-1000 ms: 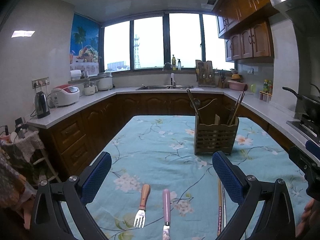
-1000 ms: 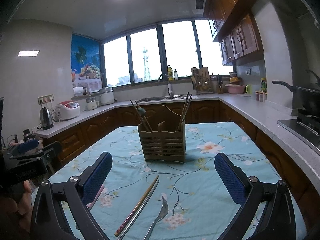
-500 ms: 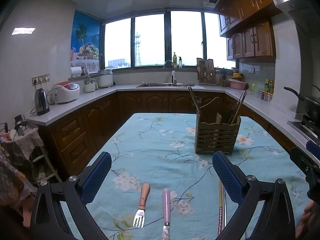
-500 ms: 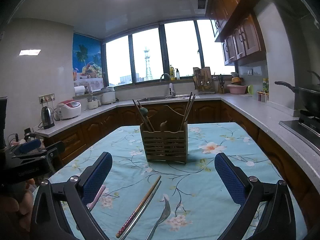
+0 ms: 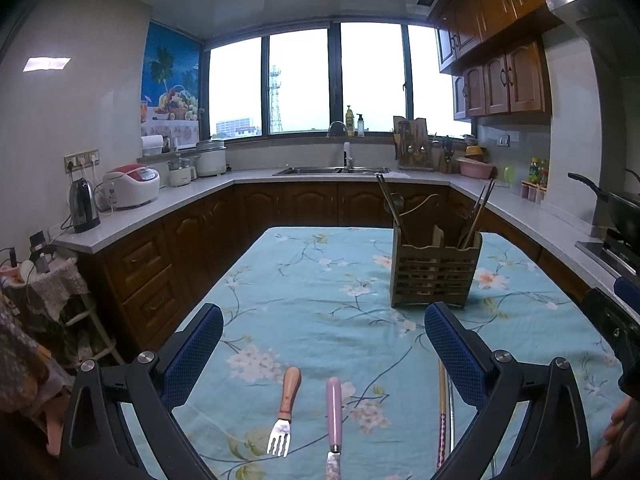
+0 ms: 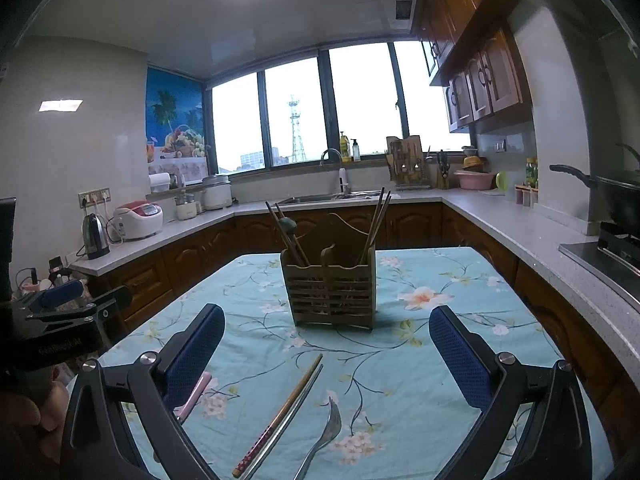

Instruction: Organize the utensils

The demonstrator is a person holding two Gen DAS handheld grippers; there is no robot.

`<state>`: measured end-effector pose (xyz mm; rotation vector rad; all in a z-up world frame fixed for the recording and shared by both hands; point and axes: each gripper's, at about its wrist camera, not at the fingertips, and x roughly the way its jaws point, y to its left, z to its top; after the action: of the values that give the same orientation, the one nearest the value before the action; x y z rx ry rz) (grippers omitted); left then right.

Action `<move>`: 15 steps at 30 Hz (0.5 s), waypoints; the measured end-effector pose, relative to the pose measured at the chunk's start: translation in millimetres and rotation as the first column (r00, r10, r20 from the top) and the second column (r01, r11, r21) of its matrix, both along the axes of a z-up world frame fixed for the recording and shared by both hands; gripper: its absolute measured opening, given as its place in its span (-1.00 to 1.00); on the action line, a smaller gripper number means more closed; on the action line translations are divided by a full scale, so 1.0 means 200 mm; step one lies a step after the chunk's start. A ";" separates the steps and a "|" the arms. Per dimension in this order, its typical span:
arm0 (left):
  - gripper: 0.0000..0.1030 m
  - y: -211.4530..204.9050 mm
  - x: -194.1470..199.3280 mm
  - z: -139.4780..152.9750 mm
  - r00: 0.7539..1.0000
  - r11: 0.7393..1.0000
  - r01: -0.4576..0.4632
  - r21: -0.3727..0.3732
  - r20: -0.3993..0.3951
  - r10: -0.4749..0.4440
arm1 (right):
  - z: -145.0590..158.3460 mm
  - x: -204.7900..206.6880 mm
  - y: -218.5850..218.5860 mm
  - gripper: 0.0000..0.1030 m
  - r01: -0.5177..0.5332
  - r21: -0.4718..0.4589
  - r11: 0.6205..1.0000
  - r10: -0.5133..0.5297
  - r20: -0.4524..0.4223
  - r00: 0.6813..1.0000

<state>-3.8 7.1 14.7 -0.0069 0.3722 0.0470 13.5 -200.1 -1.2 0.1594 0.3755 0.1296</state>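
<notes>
On the bench [image 5: 320, 280], under a teal floral cloth, as seen from the left wrist: left gripper [image 5: 323, 336] held above the near edge, blue-padded fingers [image 5: 192, 356] spread wide, nothing between them. Wooden-handled fork [image 5: 285, 412] lying flat between the fingers, tines toward the camera. Pink-handled knife [image 5: 333, 416] just beside the fork on its right, blade toward the camera, apart from it. Pair of chopsticks [image 5: 443, 416] lying further right, partly hidden behind the right-hand finger. Slatted wooden utensil holder [image 5: 435, 276] standing upright further back and to the right, well apart from the loose cutlery, several chopsticks and wooden utensils leaning inside. Part of the right gripper [image 5: 616, 320] visible at the right edge.

From the right wrist: right gripper [image 6: 326, 340] likewise above the near edge, fingers [image 6: 460, 356] fully apart, holding nothing. Utensil holder [image 6: 330, 292] upright straight ahead, centred between the fingers. Chopsticks [image 6: 280, 416] lying diagonally in the foreground, patterned ends nearest. Metal spoon [image 6: 322, 440] just right of the chopsticks, not touching. Pink knife handle [image 6: 194, 396] partly hidden behind the left-hand finger. Left gripper [image 6: 72, 312] at the left edge, well apart.
</notes>
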 end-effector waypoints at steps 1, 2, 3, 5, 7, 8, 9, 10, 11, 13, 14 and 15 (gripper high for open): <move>0.99 0.00 0.00 0.00 1.000 1.000 0.000 0.000 0.001 0.000 | 0.00 0.00 0.00 1.00 -0.001 0.002 1.000 0.001 0.000 1.000; 0.99 0.00 0.00 0.00 1.000 1.000 -0.001 0.001 0.002 0.001 | 0.00 0.00 0.00 1.00 0.001 0.003 1.000 -0.001 0.000 1.000; 0.99 0.00 0.00 0.00 1.000 1.000 -0.002 0.002 0.002 0.002 | 0.00 0.00 0.00 1.00 0.000 0.002 1.000 0.000 0.001 1.000; 0.98 0.00 0.00 0.00 1.000 1.000 0.000 0.003 0.001 0.000 | 0.01 0.00 0.00 1.00 -0.001 0.004 1.000 0.001 0.003 1.000; 0.98 -0.01 -0.01 0.00 1.000 1.000 0.000 0.004 0.002 0.000 | 0.01 -0.01 0.00 1.00 -0.003 0.002 1.000 0.003 0.005 1.000; 0.98 -0.01 0.00 0.00 1.000 1.000 -0.001 0.005 0.003 0.001 | 0.02 0.00 0.00 1.00 -0.004 0.002 1.000 0.004 0.007 1.000; 0.98 -0.01 -0.01 0.00 1.000 1.000 0.001 0.007 0.004 -0.001 | 0.02 0.00 0.00 1.00 -0.004 0.001 1.000 0.004 0.007 1.000; 0.99 -0.01 -0.01 0.00 1.000 1.000 0.003 0.008 0.005 -0.003 | 0.02 0.00 0.00 1.00 -0.004 0.002 1.000 0.004 0.007 1.000; 0.99 -0.01 0.00 0.00 1.000 1.000 0.001 0.009 0.005 -0.001 | 0.02 0.00 0.00 1.00 -0.006 0.003 1.000 0.006 0.008 1.000; 0.98 -0.01 -0.01 0.00 1.000 1.000 0.005 0.007 0.003 -0.005 | 0.03 0.00 0.00 1.00 -0.006 0.004 1.000 0.006 0.009 1.000; 0.98 -0.01 -0.01 0.00 1.000 1.000 0.007 0.004 0.002 -0.007 | 0.03 0.00 0.00 1.00 -0.006 0.004 1.000 0.006 0.010 1.000; 0.98 -0.01 -0.01 0.00 1.000 1.000 0.005 0.004 0.002 -0.005 | 0.03 0.00 0.00 1.00 -0.006 0.004 1.000 0.006 0.011 1.000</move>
<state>-6.5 5.0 15.0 -0.0024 0.3696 0.0431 12.9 -201.0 5.4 0.1619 0.3653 0.1375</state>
